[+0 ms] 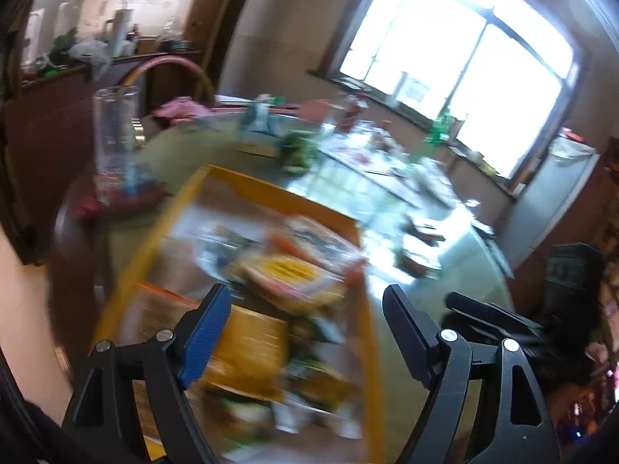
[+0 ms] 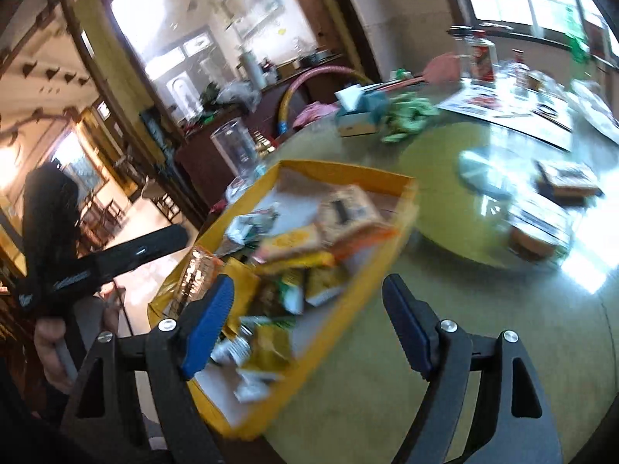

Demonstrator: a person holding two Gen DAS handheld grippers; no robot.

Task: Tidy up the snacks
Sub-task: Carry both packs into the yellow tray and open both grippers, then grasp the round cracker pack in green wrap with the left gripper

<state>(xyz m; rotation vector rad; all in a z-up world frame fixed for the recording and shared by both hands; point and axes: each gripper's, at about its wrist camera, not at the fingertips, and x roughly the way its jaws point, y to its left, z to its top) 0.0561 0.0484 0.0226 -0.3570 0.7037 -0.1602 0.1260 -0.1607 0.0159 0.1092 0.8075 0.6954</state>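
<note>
At the left of your right wrist view a doorway opens onto a bright room; a clear glass (image 2: pixel 235 147) stands at centre left. Your yellow tray (image 2: pixel 350 311) of snack packets (image 2: pixel 309 247) sits mid-frame on the green table (image 2: pixel 483 328), windows upper right. Your right gripper (image 2: pixel 305 324) and left gripper (image 1: pixel 303 332) are both spread wide, gripping nothing.

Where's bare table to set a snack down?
Green tabletop right of the yellow tray is bare, up to the round glass turntable. Tray interior is crowded with snack packets; table's far side is cluttered.
</note>
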